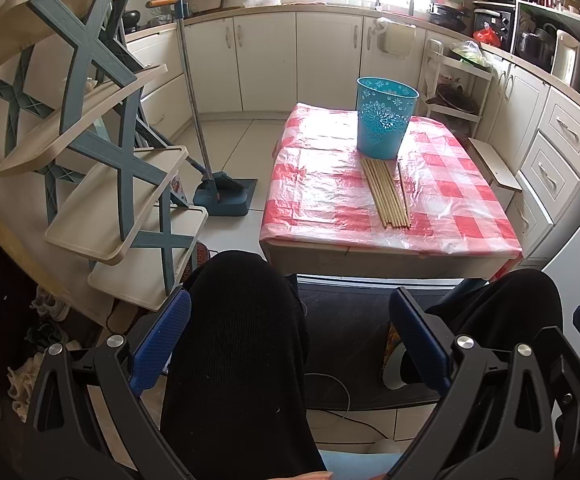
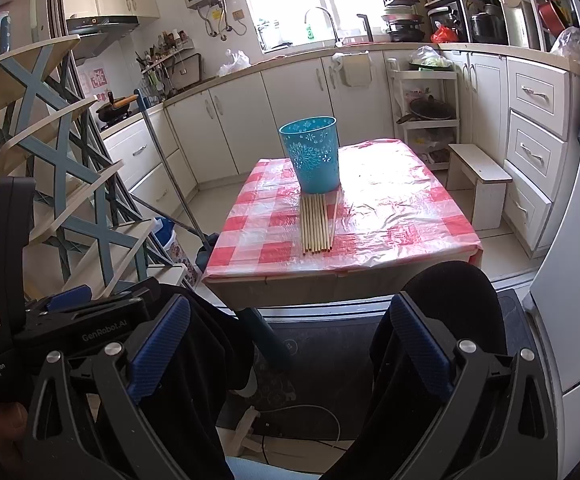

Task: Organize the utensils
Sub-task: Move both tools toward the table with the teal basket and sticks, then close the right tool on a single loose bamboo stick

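Several pale wooden chopsticks [image 1: 386, 192] [image 2: 318, 222] lie side by side on a small table [image 1: 330, 256] [image 2: 281, 280] with a red-and-white checked plastic cover. A blue patterned plastic bucket [image 1: 384, 118] [image 2: 312, 154] stands upright just behind them. My left gripper [image 1: 290, 344] is open, held low over a person's black-clad knees, well short of the table. My right gripper [image 2: 290, 344] is open too, at the same low height, with nothing between its blue pads [image 2: 420, 352]. The left gripper's body [image 2: 61, 320] shows at the lower left of the right wrist view.
A blue-and-cream tiered rack [image 1: 101, 160] [image 2: 61, 184] stands to the left. A broom and dustpan [image 1: 221, 196] lean beside the table. A small wooden stool [image 2: 478, 176] and white cabinets [image 2: 534, 128] are on the right. Cables [image 2: 290, 420] lie on a dark floor mat.
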Tool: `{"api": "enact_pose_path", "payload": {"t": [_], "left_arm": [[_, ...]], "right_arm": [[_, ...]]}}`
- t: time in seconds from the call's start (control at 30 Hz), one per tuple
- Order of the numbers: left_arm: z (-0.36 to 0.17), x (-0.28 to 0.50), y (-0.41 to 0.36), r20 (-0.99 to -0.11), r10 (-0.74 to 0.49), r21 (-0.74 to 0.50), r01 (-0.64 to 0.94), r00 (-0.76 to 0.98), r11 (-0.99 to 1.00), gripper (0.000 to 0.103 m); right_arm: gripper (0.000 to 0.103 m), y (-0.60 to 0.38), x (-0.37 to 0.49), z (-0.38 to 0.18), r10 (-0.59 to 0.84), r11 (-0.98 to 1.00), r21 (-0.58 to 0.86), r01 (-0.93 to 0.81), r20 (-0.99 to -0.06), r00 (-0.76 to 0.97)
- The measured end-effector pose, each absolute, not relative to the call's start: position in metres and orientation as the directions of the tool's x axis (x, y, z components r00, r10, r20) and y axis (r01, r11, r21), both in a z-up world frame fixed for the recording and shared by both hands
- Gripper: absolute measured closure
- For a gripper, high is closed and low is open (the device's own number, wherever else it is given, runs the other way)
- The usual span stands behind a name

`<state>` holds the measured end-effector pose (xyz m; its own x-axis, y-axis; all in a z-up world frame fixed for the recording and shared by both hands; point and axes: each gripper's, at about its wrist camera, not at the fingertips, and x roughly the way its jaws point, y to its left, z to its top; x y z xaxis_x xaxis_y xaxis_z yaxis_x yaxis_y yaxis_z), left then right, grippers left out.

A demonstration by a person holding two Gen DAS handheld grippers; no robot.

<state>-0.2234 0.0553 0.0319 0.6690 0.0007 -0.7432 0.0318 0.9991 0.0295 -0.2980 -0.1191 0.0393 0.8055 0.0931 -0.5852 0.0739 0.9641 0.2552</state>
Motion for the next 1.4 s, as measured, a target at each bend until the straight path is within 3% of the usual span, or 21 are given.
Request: {"api": "enact_pose_path", "payload": {"t": [0.7, 1.07, 1.13, 1.2, 1.4], "left_arm": [[0.016, -0.184, 0.054, -0.75, -0.016, 0.016, 0.043, 0.661, 0.999, 0.008], [-0.022, -0.082, 0.048, -0.807, -0.055, -0.062, 0.008, 0.588, 0.998, 0.008], [-0.034, -0.058, 0.044, -0.823, -0.054, -0.066, -0.001, 0.566, 0.998, 0.008], [-0.045, -0.037, 0.041, -0.838, -0.056, -0.072, -0.008, 0.543, 0.997, 0.008], [-0.069, 0.012, 0.032, -0.862, -0.049, -0.073, -0.027, 0.505, 0.997, 0.008]], "right_arm": [[0.007, -0.131, -0.249, 0.029, 0.075, 0.971, 0.223, 0.08, -0.609, 0.79], [0.007, -0.17, -0.124, -0.016, 0.103, 0.977, 0.208, 0.055, -0.675, 0.73], [0.016, -0.178, -0.087, -0.036, 0.112, 0.979, 0.201, 0.048, -0.712, 0.693], [0.035, -0.182, -0.054, -0.054, 0.123, 0.98, 0.194, 0.039, -0.752, 0.647], [0.056, -0.196, 0.029, -0.09, 0.128, 0.98, 0.192, 0.052, -0.81, 0.572]]}}
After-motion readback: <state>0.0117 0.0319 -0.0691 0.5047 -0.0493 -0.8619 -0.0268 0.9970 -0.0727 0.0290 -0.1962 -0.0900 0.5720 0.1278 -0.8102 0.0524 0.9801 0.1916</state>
